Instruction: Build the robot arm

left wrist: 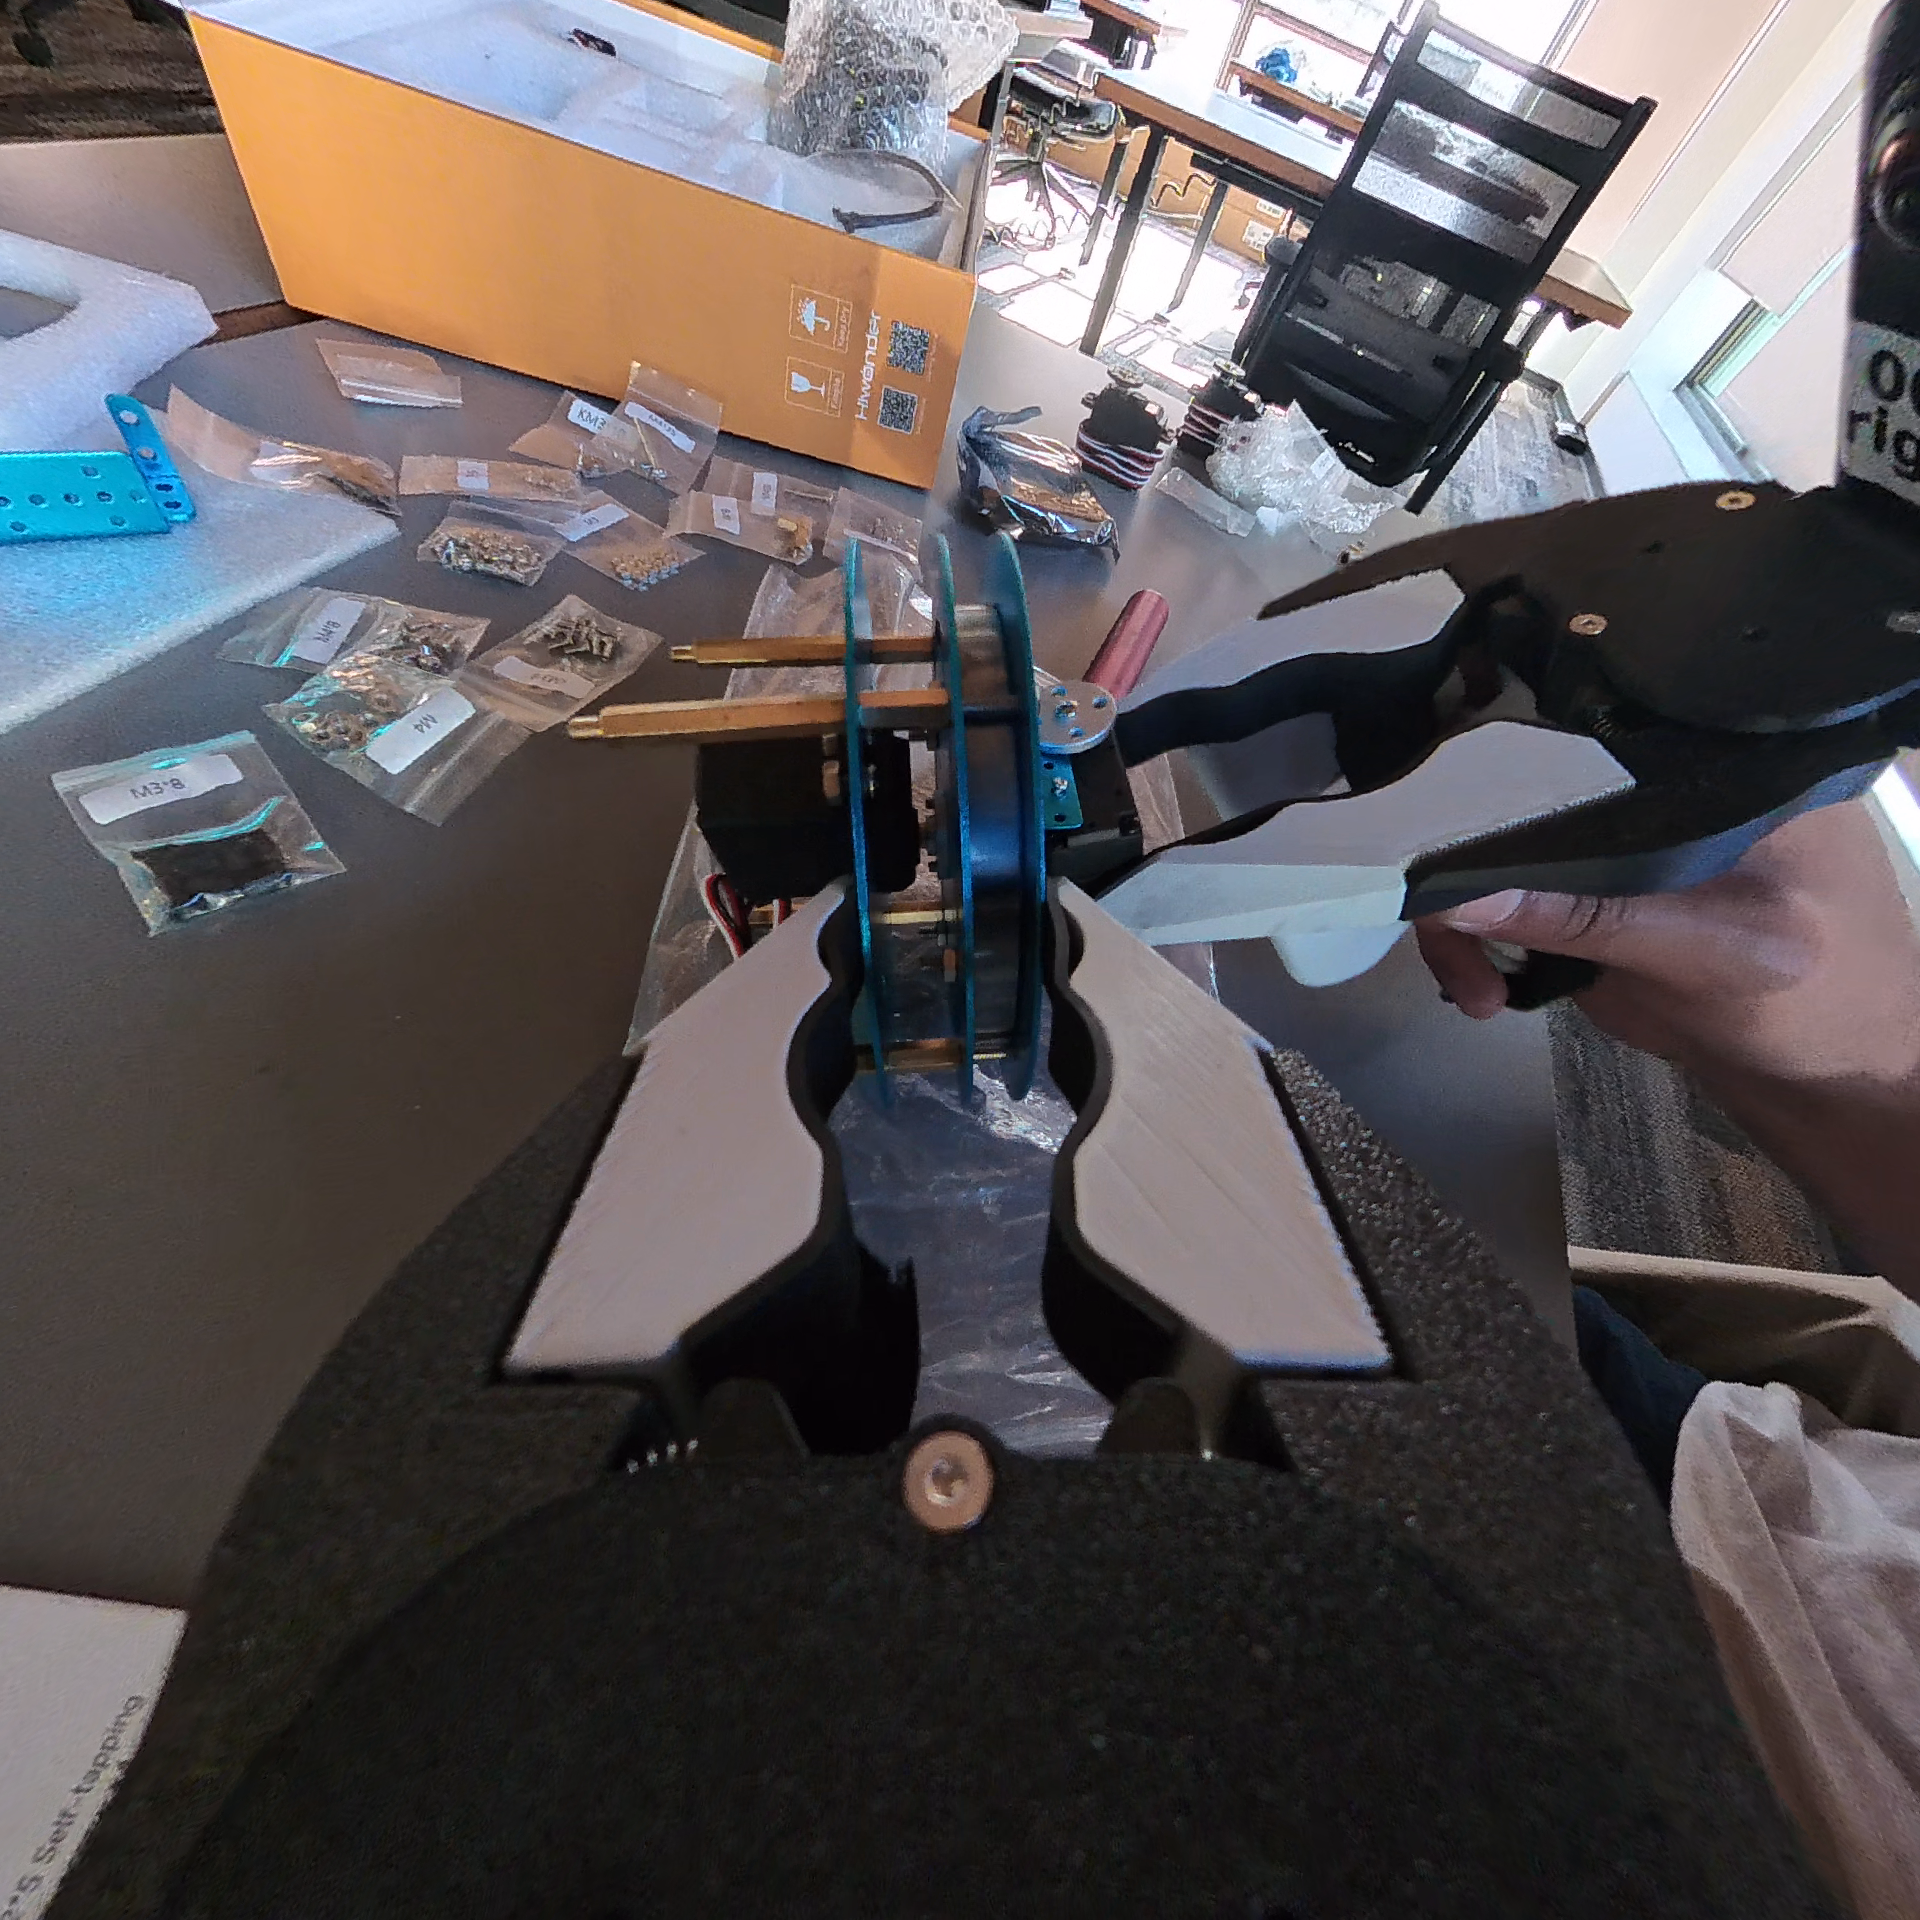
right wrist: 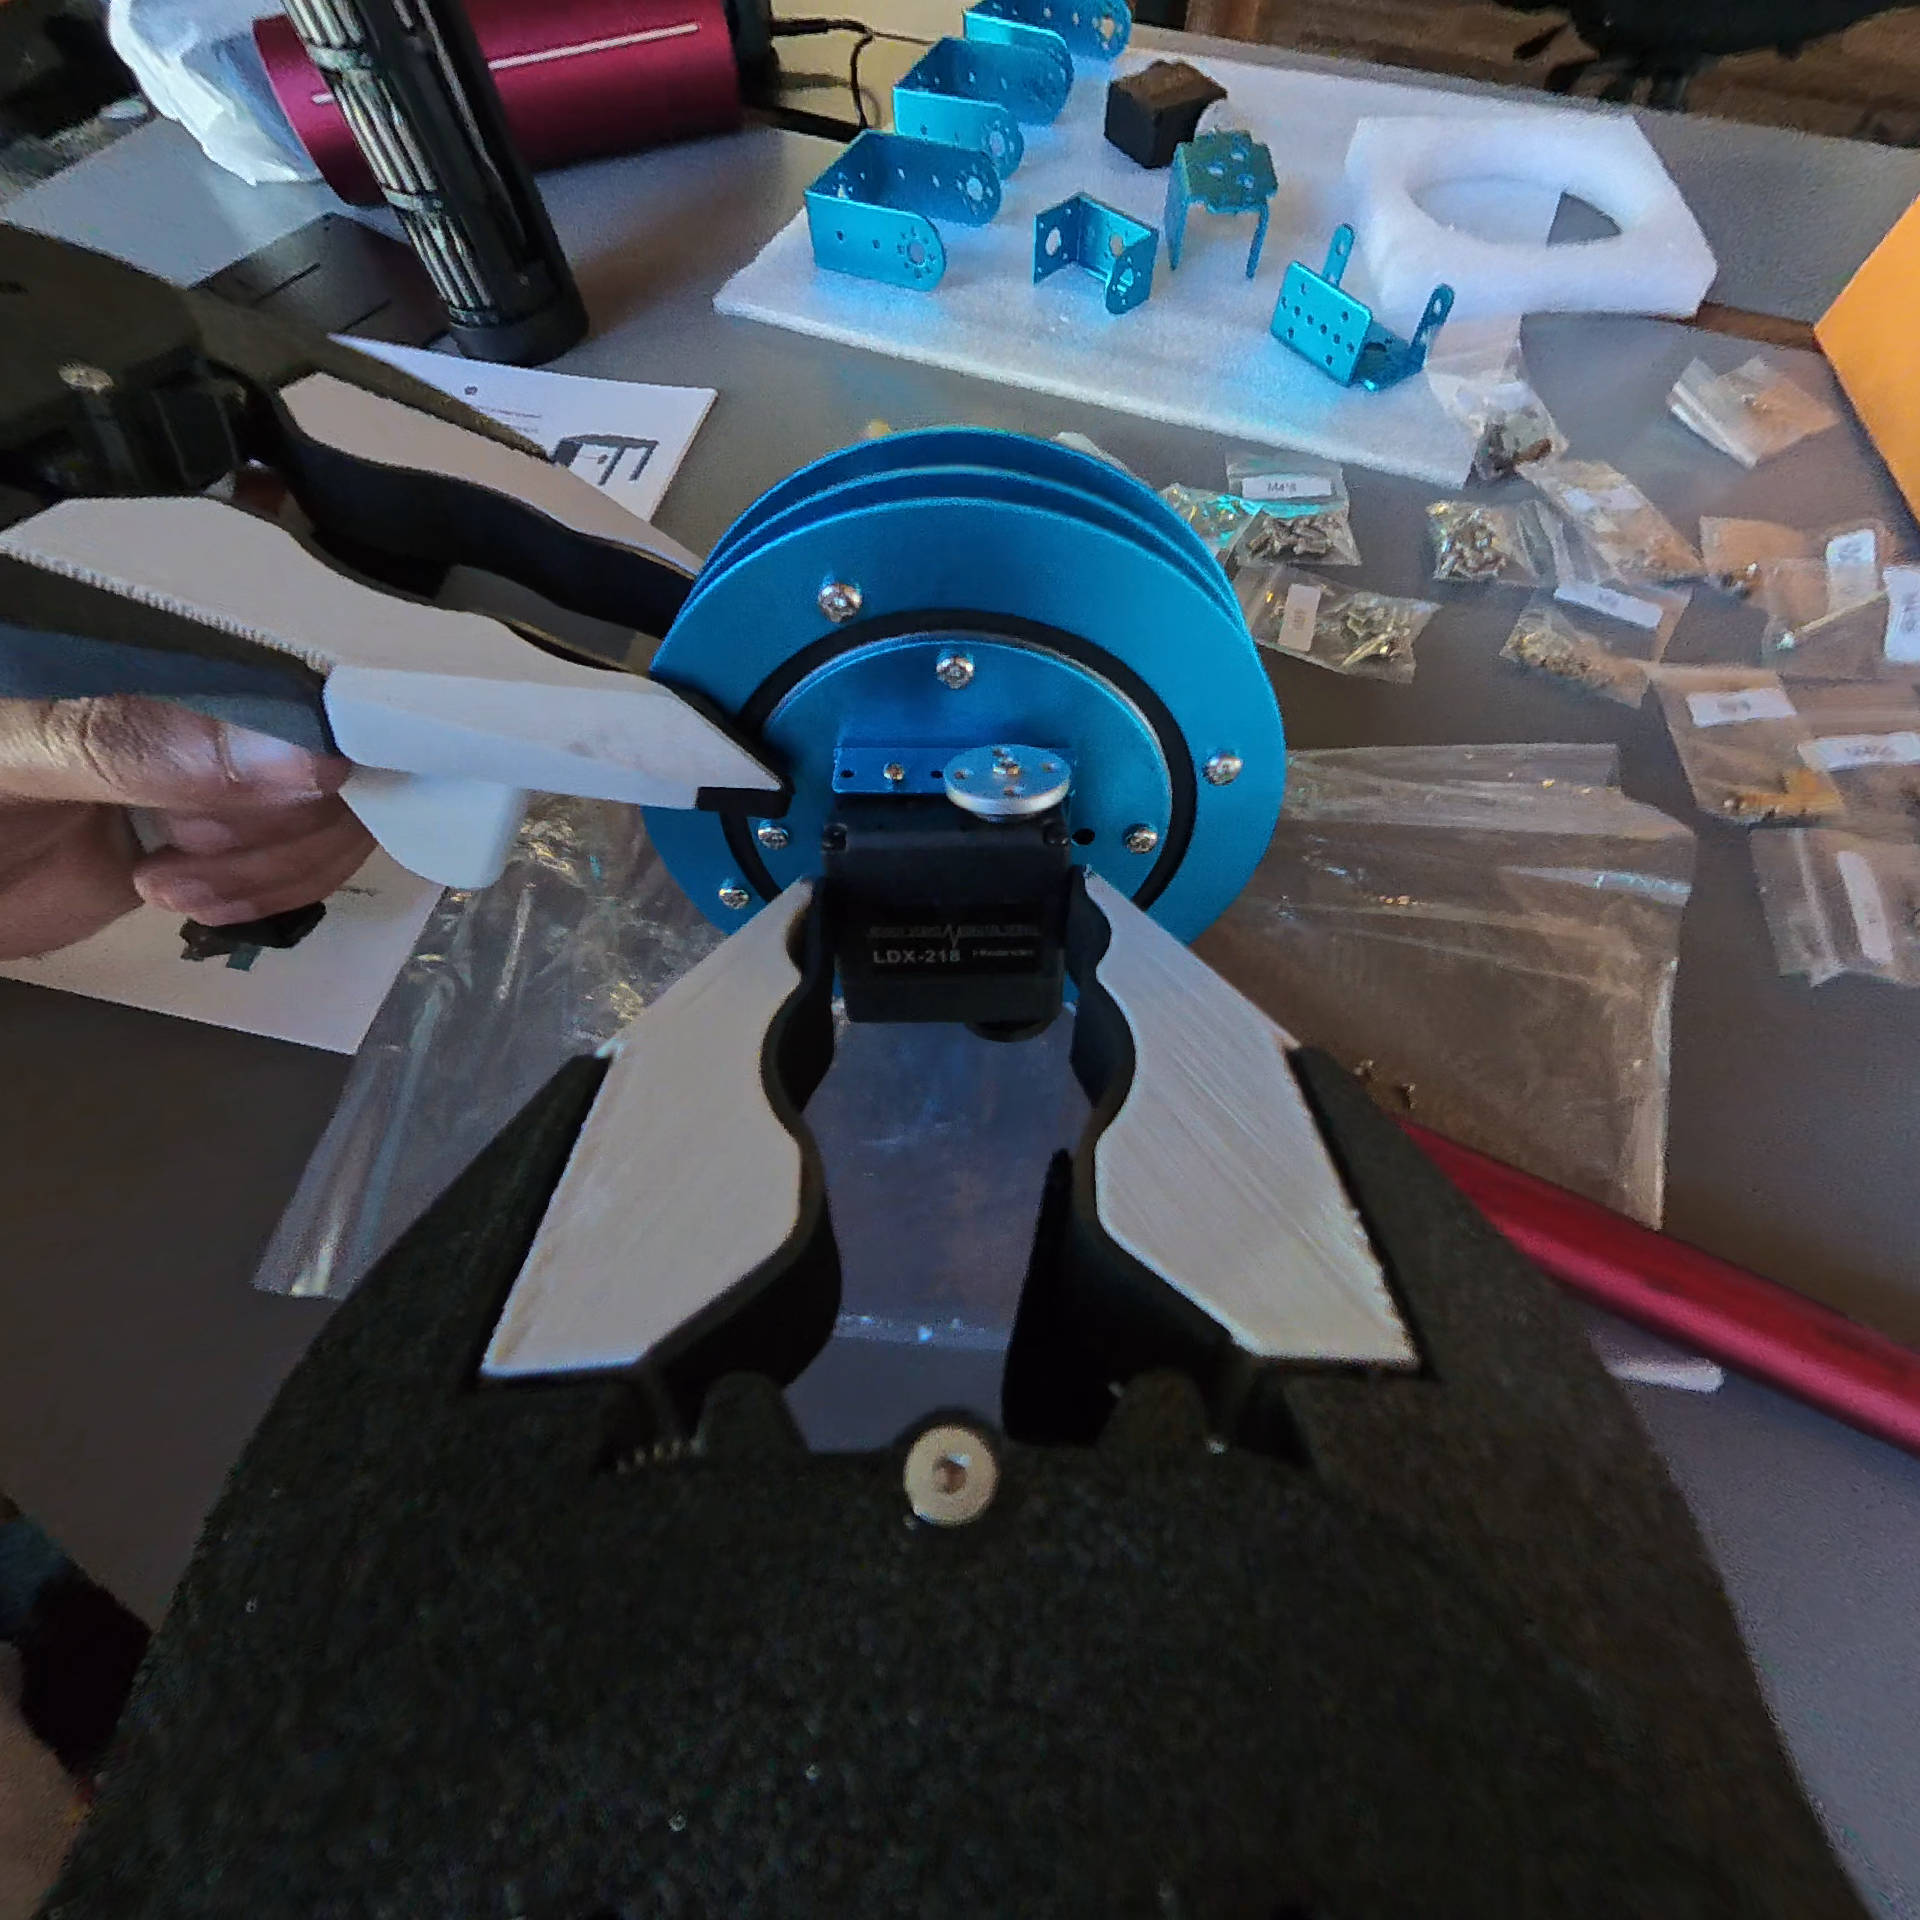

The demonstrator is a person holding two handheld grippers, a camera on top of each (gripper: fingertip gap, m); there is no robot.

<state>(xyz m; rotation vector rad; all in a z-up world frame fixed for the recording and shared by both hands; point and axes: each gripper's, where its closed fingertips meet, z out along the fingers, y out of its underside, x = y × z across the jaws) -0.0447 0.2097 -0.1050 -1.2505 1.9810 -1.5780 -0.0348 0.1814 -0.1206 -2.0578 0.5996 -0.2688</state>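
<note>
A blue metal disc assembly of three round plates, with brass standoffs sticking out to the left, is held above the grey table. My left gripper is shut on the discs' rims, edge-on. A black servo with a silver horn sits at the centre of the front disc. My right gripper is shut on the servo's body. The right gripper shows coming in from the right in the left wrist view, and the left gripper from the left in the right wrist view.
An orange box stands at the back. Several small bags of screws lie on the table. Blue brackets rest on white foam. A red tube, a black cylinder, paper sheets and a clear bag lie nearby.
</note>
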